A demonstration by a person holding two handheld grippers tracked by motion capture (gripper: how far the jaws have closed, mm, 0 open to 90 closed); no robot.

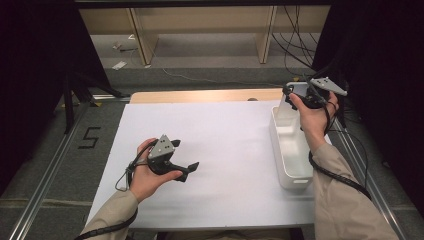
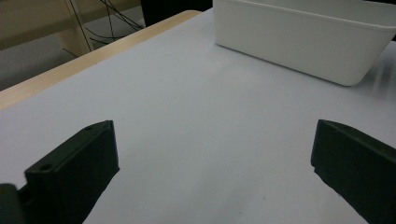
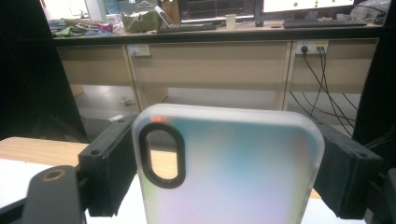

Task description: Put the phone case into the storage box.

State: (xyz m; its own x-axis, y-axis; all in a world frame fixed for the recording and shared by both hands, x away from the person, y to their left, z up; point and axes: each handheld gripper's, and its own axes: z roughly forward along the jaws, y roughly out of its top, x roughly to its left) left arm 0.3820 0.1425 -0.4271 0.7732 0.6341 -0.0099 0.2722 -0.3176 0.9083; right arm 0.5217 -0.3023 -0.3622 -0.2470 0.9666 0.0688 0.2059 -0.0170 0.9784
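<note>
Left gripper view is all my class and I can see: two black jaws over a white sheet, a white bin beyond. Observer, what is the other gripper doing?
Observer: The right gripper is shut on a phone case, clamped by its two sides.
Operator: Where is it, relative to the bin?
Observer: In the high view it is raised above the far end of the white bin.
Operator: Anything in the bin?
Observer: None visible from above; the right hand covers part of it.
</note>
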